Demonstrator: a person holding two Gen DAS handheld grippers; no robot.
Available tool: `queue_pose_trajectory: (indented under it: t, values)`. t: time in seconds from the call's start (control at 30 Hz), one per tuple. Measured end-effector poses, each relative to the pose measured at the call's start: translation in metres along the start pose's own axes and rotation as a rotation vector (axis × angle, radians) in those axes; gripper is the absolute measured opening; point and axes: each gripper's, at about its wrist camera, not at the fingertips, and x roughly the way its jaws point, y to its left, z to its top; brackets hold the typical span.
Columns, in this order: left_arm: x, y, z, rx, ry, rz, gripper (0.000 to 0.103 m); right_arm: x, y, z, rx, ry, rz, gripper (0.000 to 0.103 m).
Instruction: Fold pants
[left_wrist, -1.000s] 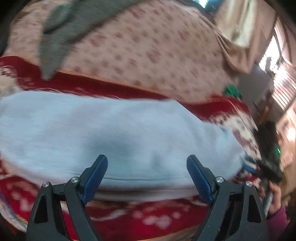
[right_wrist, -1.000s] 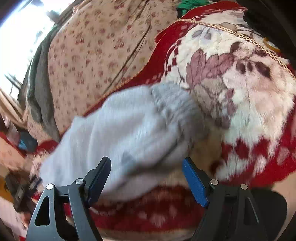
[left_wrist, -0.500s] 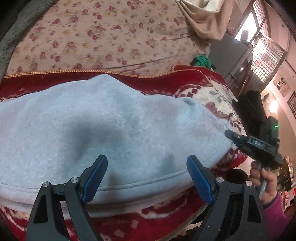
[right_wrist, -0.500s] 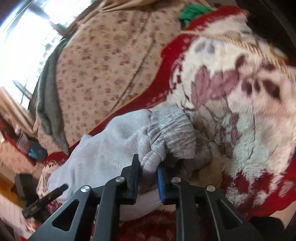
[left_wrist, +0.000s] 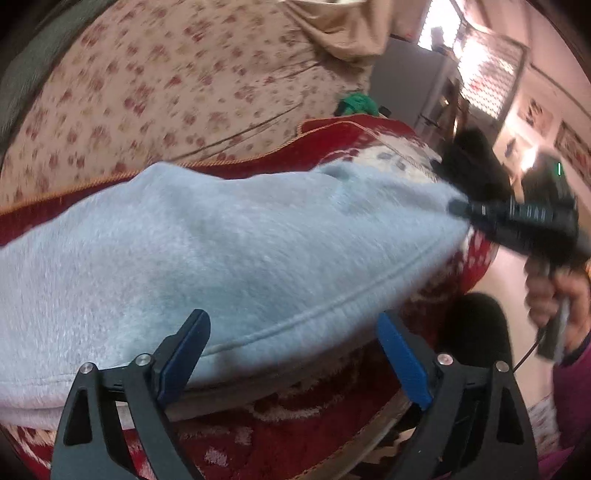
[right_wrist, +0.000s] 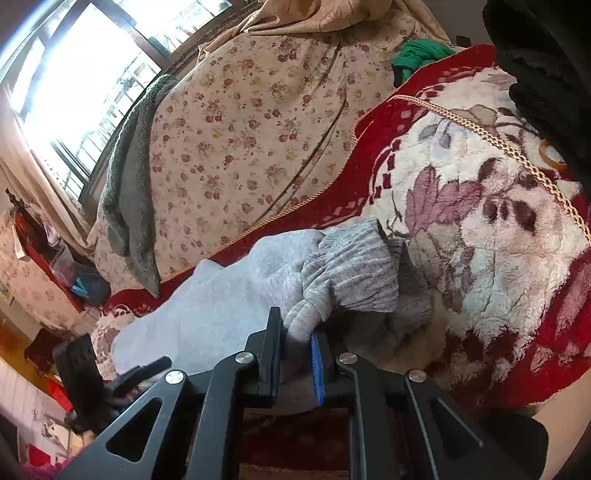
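Light grey sweatpants (left_wrist: 229, 251) lie across a red and white floral blanket (left_wrist: 258, 439). My left gripper (left_wrist: 291, 354) is open, its blue-padded jaws astride the near seam edge of the pants, holding nothing. My right gripper (right_wrist: 297, 347) is shut on the ribbed ankle cuff of the pants (right_wrist: 347, 273) and lifts it slightly off the blanket (right_wrist: 498, 236). The right gripper also shows in the left wrist view (left_wrist: 461, 208), pinching the far right end of the pants. The left gripper shows blurred at the lower left of the right wrist view (right_wrist: 144, 369).
A beige floral sheet (right_wrist: 251, 122) covers the bed behind the blanket, with a grey towel (right_wrist: 129, 206) draped on it. A green cloth (right_wrist: 421, 51) lies at the far corner. A dark garment (right_wrist: 546, 74) sits at the right. The bed's front edge (left_wrist: 369, 439) is near the left gripper.
My right gripper closed on the ankle cuff and has raised it. My left gripper view has swung right along the pants, staying open.
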Motion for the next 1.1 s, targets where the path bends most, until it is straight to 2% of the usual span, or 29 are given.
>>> queue_pose_trajectory:
  t: [0.13,0.23,0.3,0.33,0.37,0.47,0.5,0.63,0.7,0.8,0.83,0.9,0.93,0.97,1.0,1.03,1.1]
  values:
    - [0.017,-0.017,-0.006,0.098,-0.011,0.075,0.091,-0.005,0.008,0.005,-0.014,-0.01,0.016,0.014]
    - [0.03,-0.019,-0.003,0.097,-0.009,0.08,0.091,-0.009,0.013,0.005,-0.028,-0.009,0.023,0.014]
    - [0.036,-0.015,-0.001,0.075,0.008,0.05,0.076,-0.011,0.013,0.003,-0.032,0.001,0.021,0.014]
    - [0.037,-0.014,-0.001,0.072,0.024,0.037,0.063,-0.011,0.012,0.002,-0.031,0.006,0.02,0.014]
    - [0.038,-0.015,-0.001,0.074,0.037,0.024,0.057,-0.011,0.011,-0.001,-0.03,0.016,0.018,0.014]
    - [0.032,-0.019,-0.006,0.115,0.053,0.004,0.046,-0.006,0.004,-0.009,-0.033,0.048,-0.023,0.014]
    - [0.03,-0.02,-0.009,0.124,0.059,-0.005,0.045,-0.003,0.001,-0.013,-0.03,0.062,-0.042,0.014]
    - [0.047,-0.019,-0.022,0.141,0.111,0.005,0.045,0.027,-0.026,-0.025,0.024,0.141,-0.127,0.014]
    - [0.053,-0.019,-0.024,0.143,0.11,0.007,0.045,0.045,-0.04,-0.03,0.068,0.177,-0.167,0.016]
    - [0.049,-0.017,-0.024,0.117,0.104,-0.012,0.048,0.048,-0.049,-0.033,0.105,0.198,-0.166,0.019]
    - [0.045,-0.015,-0.022,0.111,0.107,-0.025,0.051,0.044,-0.048,-0.03,0.094,0.199,-0.171,0.023]
    - [0.035,-0.009,-0.017,0.092,0.108,-0.027,0.067,0.032,-0.045,-0.023,0.062,0.185,-0.223,0.052]
    - [0.03,-0.005,-0.013,0.077,0.096,-0.027,0.075,0.023,-0.043,-0.019,0.041,0.163,-0.257,0.058]
    - [0.023,0.0,-0.009,0.06,0.078,-0.032,0.075,0.016,-0.041,-0.015,0.023,0.142,-0.278,0.063]
    - [0.015,0.006,-0.005,0.043,0.062,-0.038,0.075,0.008,-0.037,-0.008,0.0,0.118,-0.287,0.063]
    - [0.006,0.015,0.002,0.021,0.044,-0.037,0.077,0.002,-0.032,-0.001,-0.019,0.098,-0.283,0.064]
    - [-0.004,0.027,0.014,-0.003,0.023,-0.026,0.084,-0.001,-0.022,0.011,-0.054,0.074,-0.263,0.071]
